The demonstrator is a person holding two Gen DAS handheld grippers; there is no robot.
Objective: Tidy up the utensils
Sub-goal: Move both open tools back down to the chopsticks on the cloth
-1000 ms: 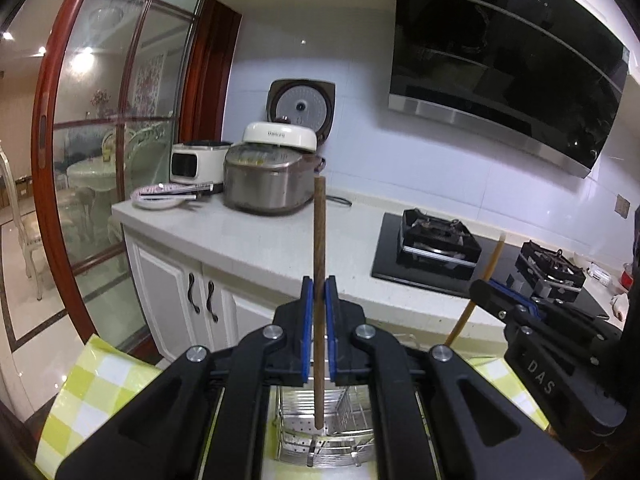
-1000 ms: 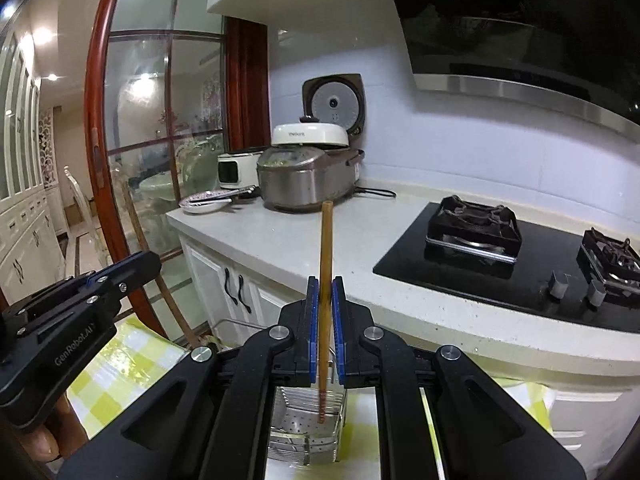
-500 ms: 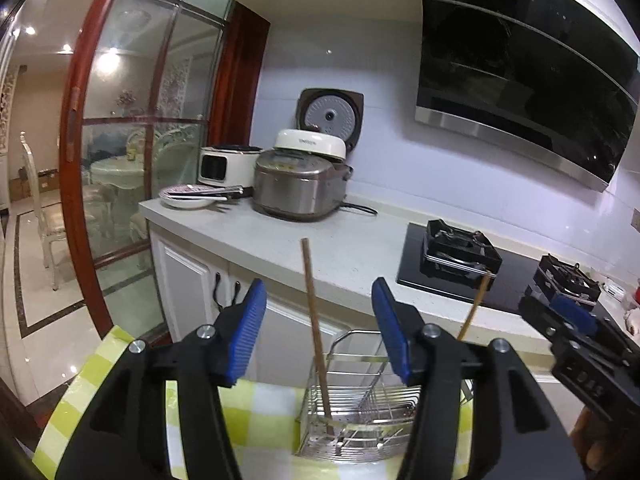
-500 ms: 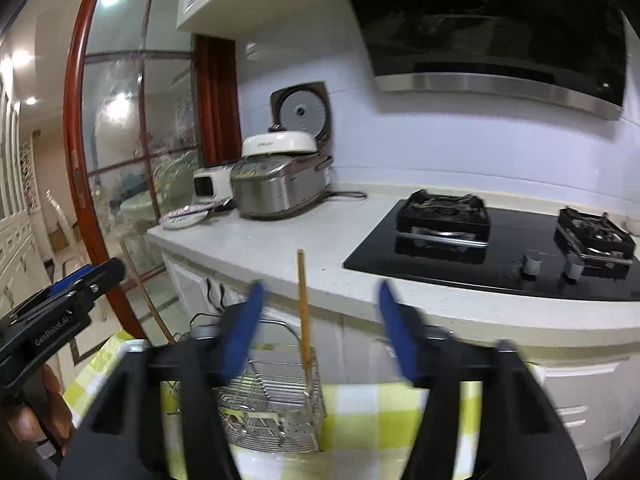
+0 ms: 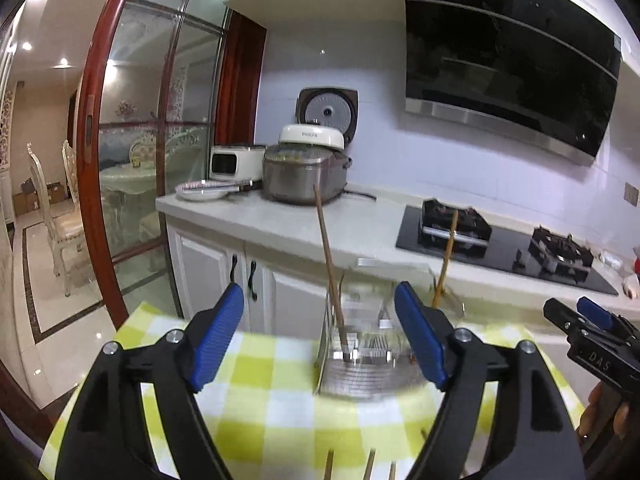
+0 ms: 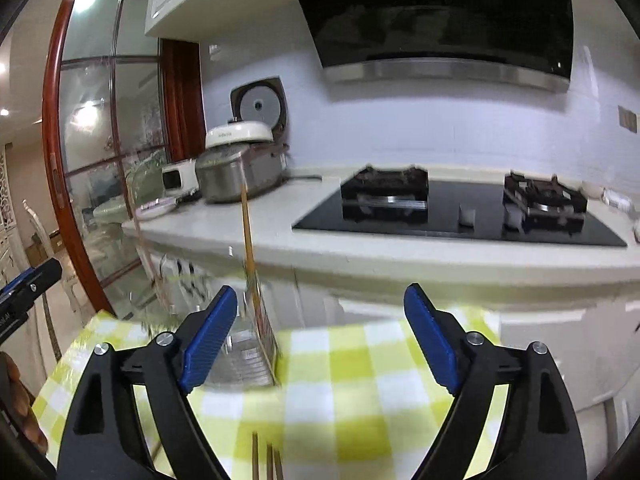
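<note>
Now the dark chopstick [image 5: 330, 272] stands in the wire utensil basket [image 5: 360, 356], its tip among the bottom wires and its top leaning left, free of any grip. A lighter chopstick [image 5: 446, 260] leans at the basket's far right side; in the right wrist view the lighter chopstick [image 6: 249, 240] rises from the basket [image 6: 248, 352] near its right wall. Both lean because the rim and bottom wires are all that prop them.

The left gripper [image 5: 320, 340] has just been opening and its blue pads are spread wide; the dark chopstick shows between them in the picture but farther off, untouched. The right gripper [image 6: 318, 340] has likewise just been opening and stands spread, with nothing pressed between its pads. Its tip also shows at the right edge of the left view.

More chopstick ends [image 6: 266, 460] lie on the checked tablecloth [image 6: 360, 392] just beneath the grippers, probably the next to be picked up. The cloth between basket and near edge is otherwise bare, giving room to come down. The cabinet front [image 5: 224, 268] rises close behind the basket, so approaches from the near side look easier.
</note>
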